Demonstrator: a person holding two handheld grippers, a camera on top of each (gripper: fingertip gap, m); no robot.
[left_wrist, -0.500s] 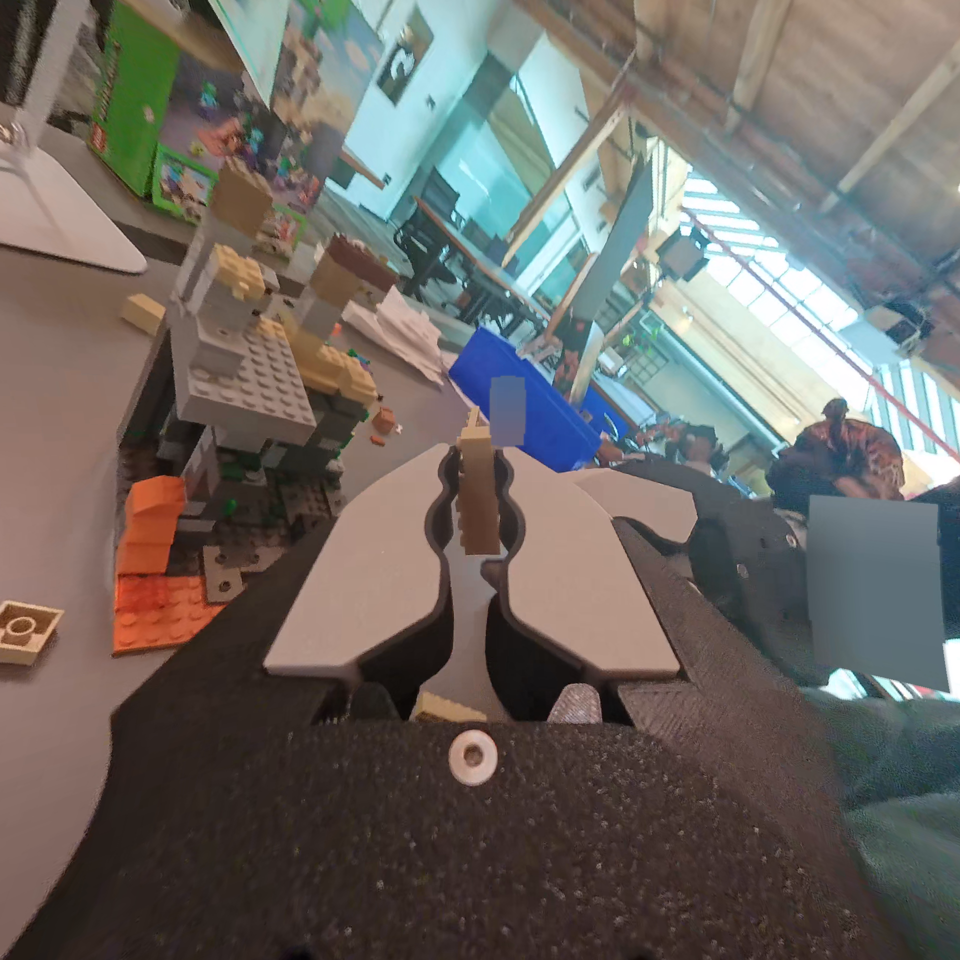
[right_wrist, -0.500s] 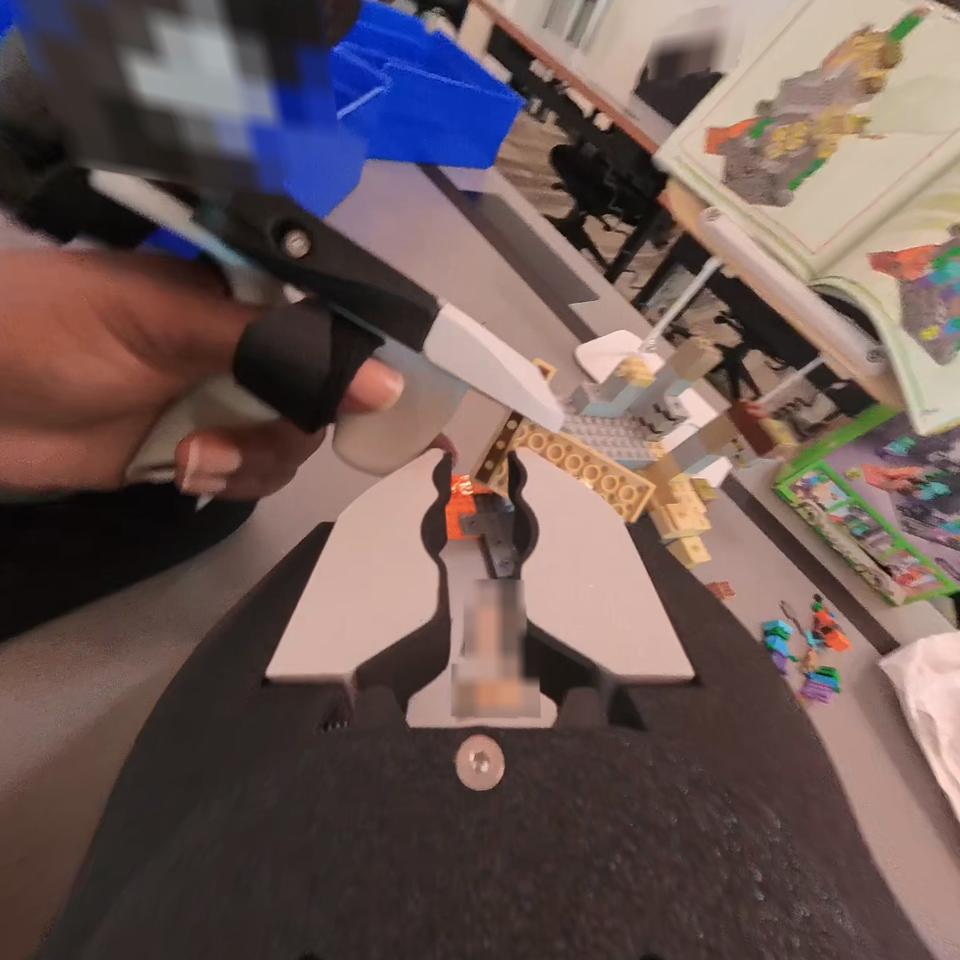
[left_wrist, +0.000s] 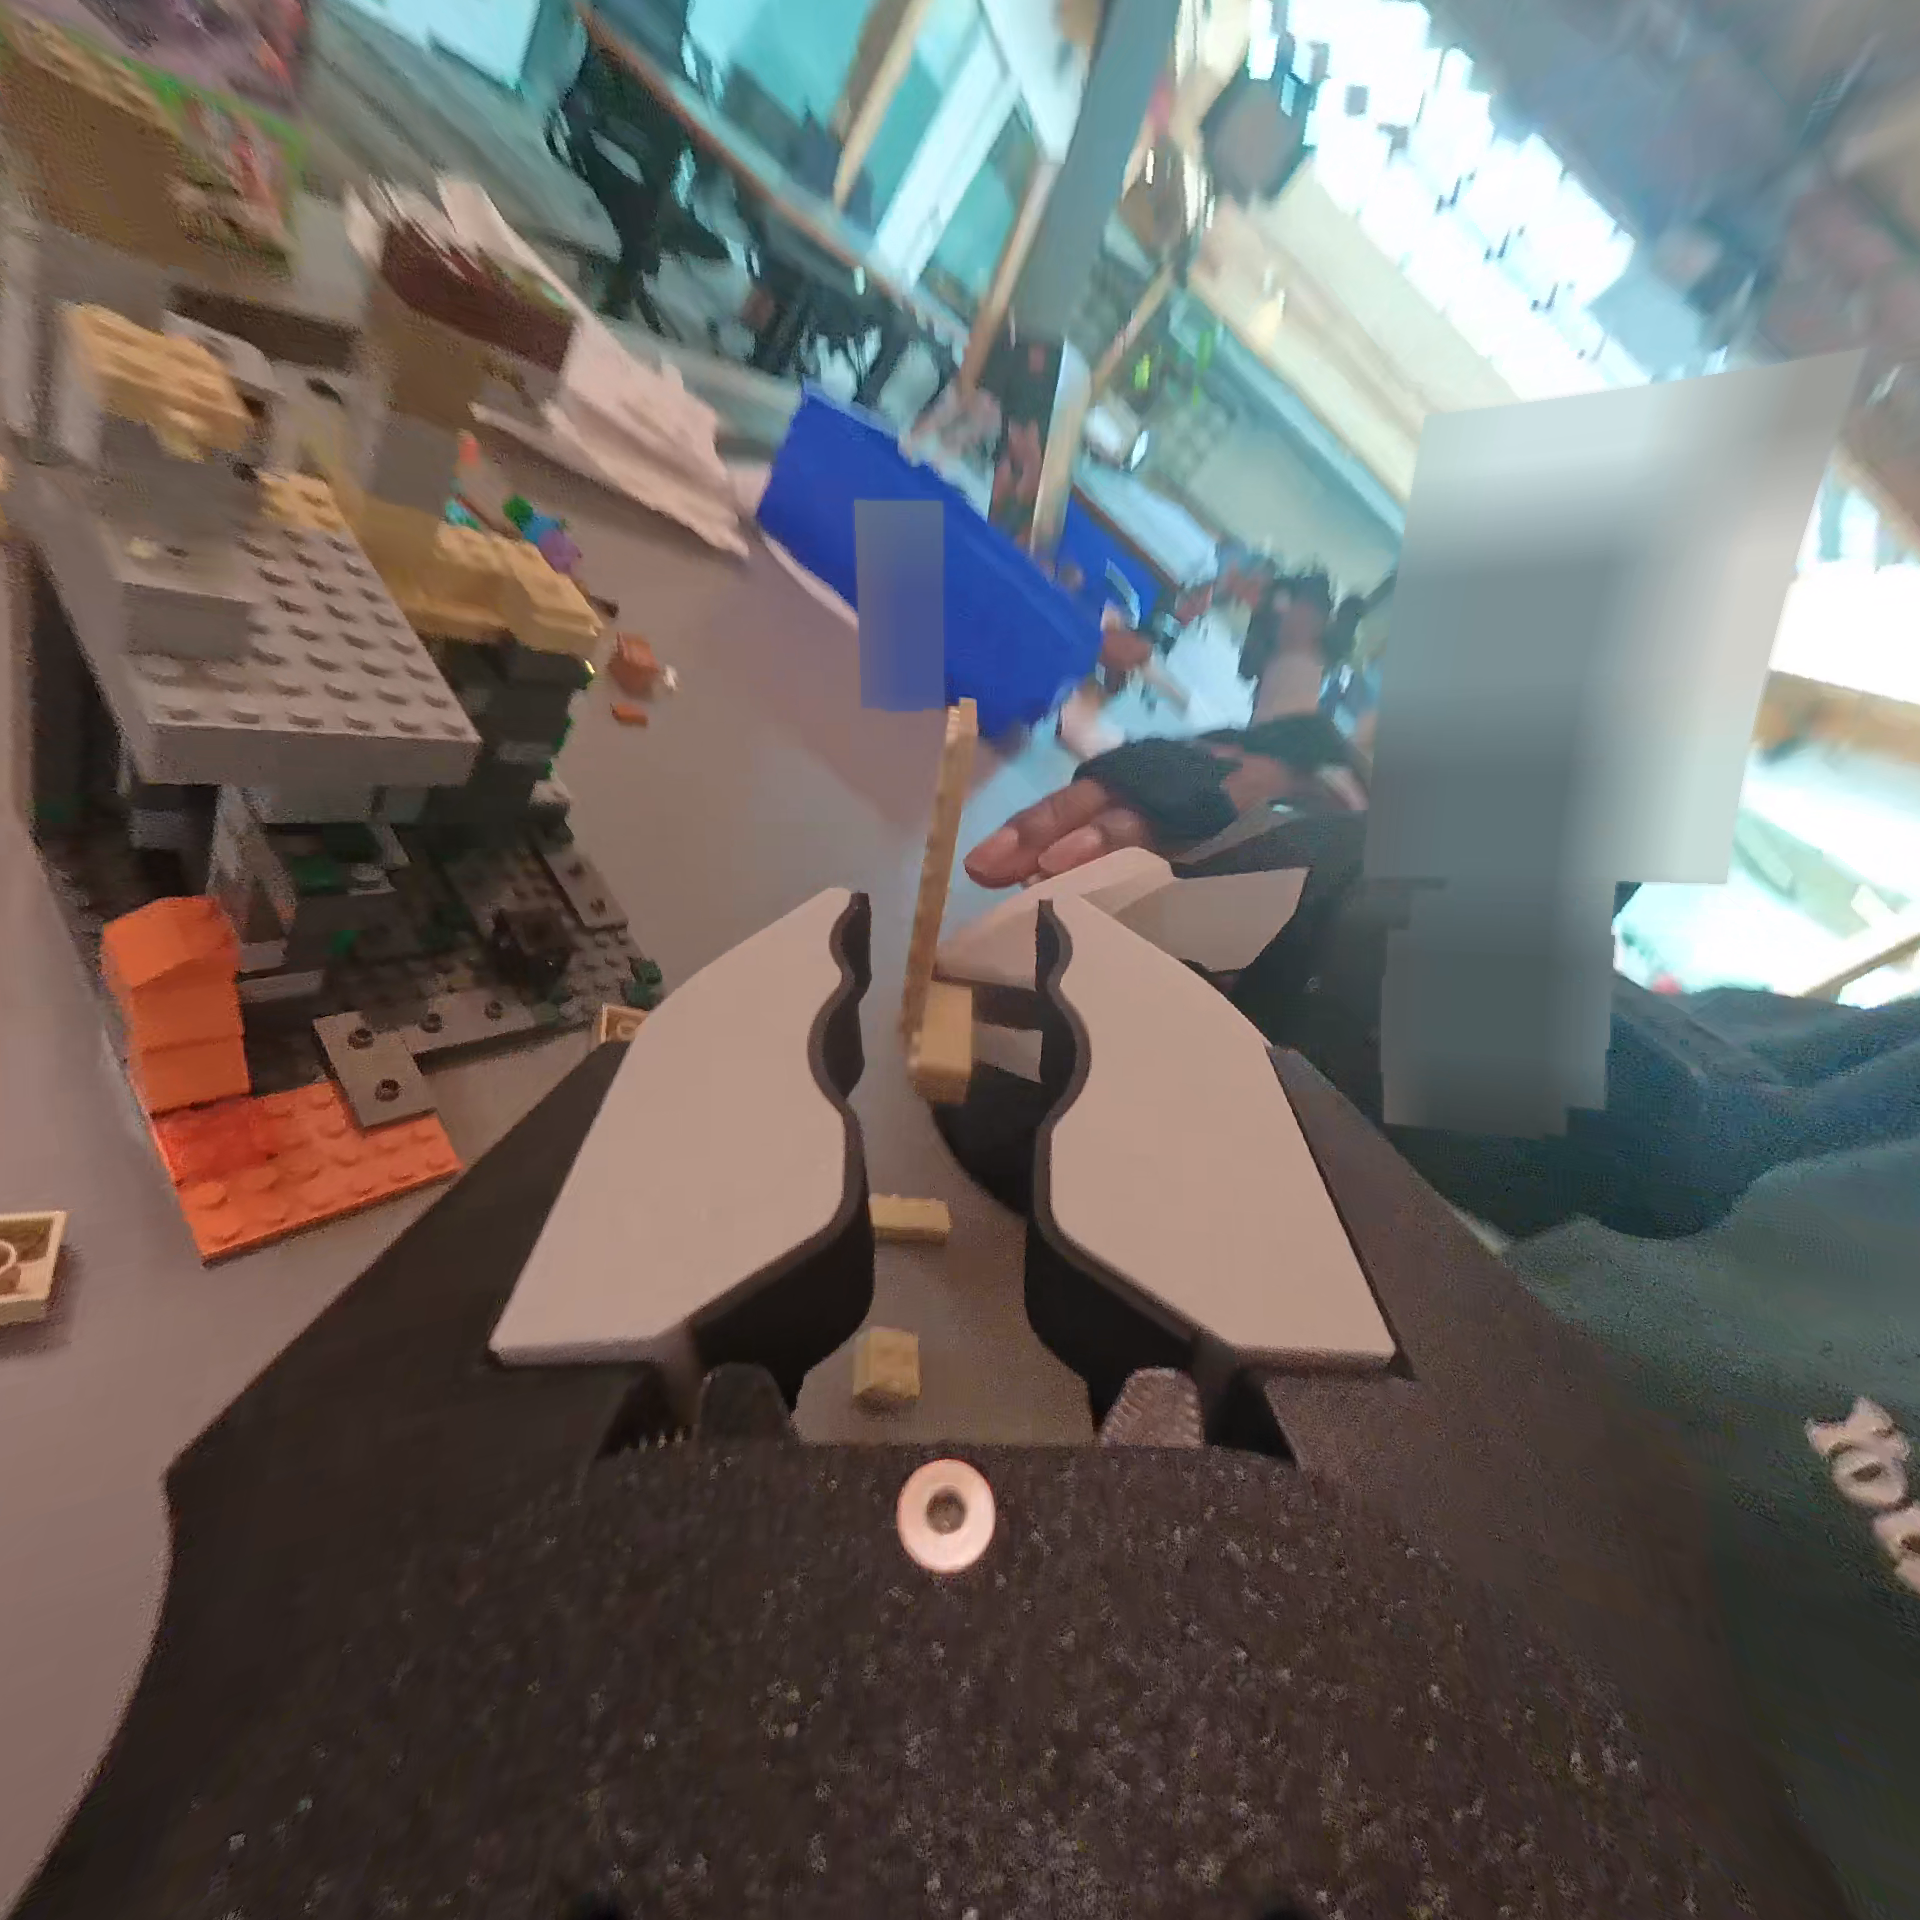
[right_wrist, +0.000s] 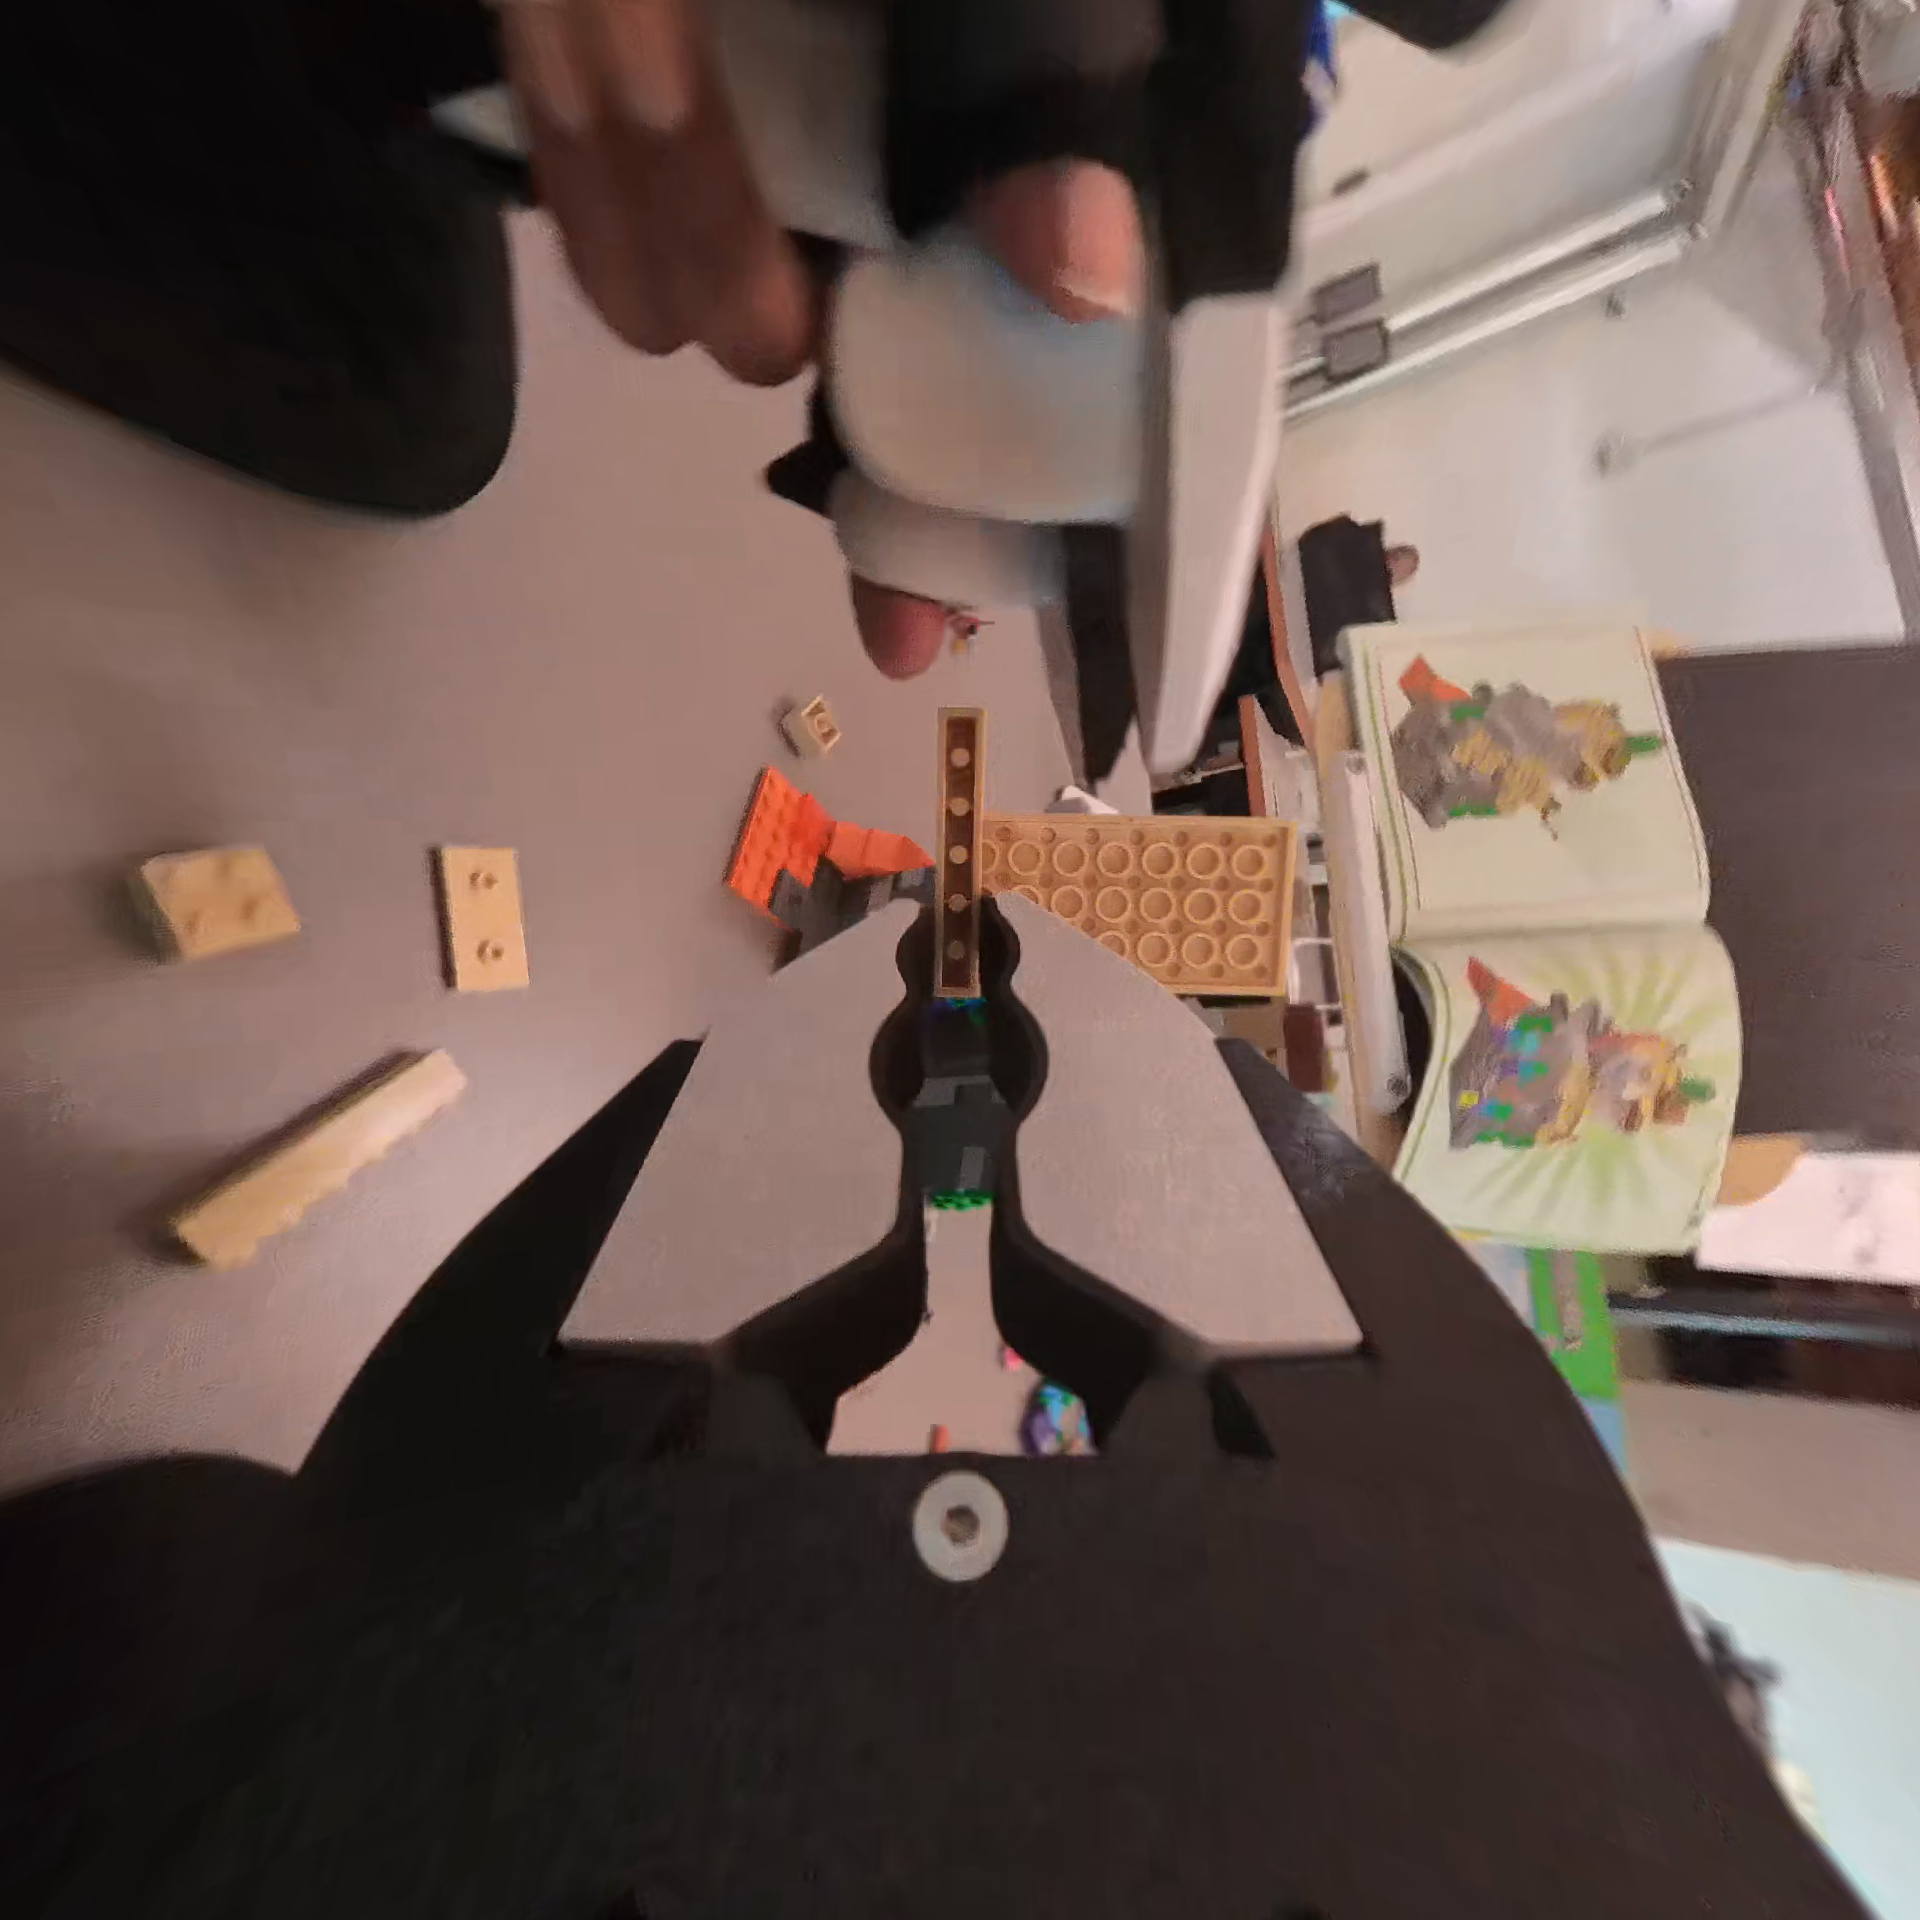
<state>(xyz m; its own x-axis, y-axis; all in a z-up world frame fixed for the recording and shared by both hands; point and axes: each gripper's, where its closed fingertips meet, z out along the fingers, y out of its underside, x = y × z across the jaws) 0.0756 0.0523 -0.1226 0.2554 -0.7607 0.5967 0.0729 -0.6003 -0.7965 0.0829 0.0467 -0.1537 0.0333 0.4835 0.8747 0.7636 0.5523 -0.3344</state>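
Right tool (right_wrist: 958, 914) clamped on near end of long narrow tan plastic brick plate (right_wrist: 958, 847); narrow edge-on grip leaves most of plate free ahead of tips. Plate's long axis runs straight out along tool fingers, hollow underside facing camera.

Left tool (left_wrist: 945, 925) parted, gripping nothing; same plate (left_wrist: 940, 883) stands upright in gap, apparently untouched.

Below: grey table (right_wrist: 312, 727), grey-and-orange brick model (left_wrist: 281, 727), loose tan plates (right_wrist: 480, 916) apart from model.
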